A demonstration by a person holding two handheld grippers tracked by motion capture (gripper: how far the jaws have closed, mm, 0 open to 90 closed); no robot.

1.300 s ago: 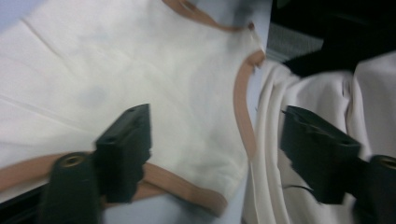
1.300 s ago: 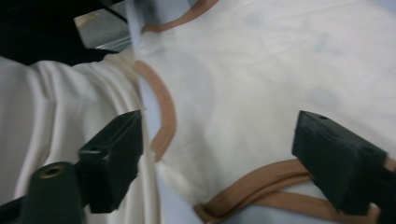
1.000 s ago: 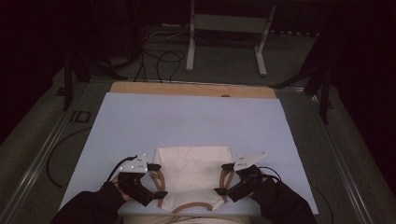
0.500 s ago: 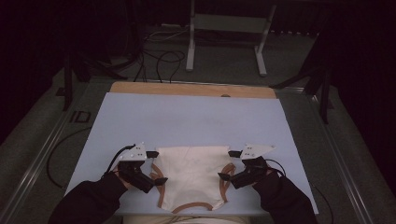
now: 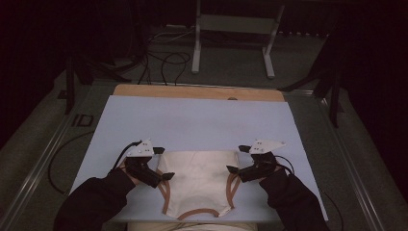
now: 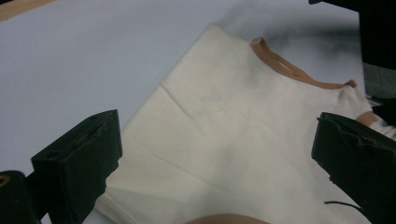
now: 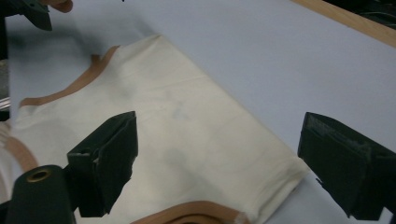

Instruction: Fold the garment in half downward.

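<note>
The cream cloth tank top with tan trim (image 5: 199, 180) lies folded once on the pale blue table mat (image 5: 192, 125), and the left gripper (image 5: 161, 163) and right gripper (image 5: 235, 159) sit wide open at its 2 sides, holding nothing, so further folds look left to do

Cream cotton garment with tan ribbed trim (image 5: 199, 180) is lying flat near the front edge of the pale blue table cover, folded double, with its straight folded edge facing away from the person. Tan-edged armholes are curving down both sides, and a tan neckline is arcing along the near end. Faint creases are crossing the cloth.
</note>
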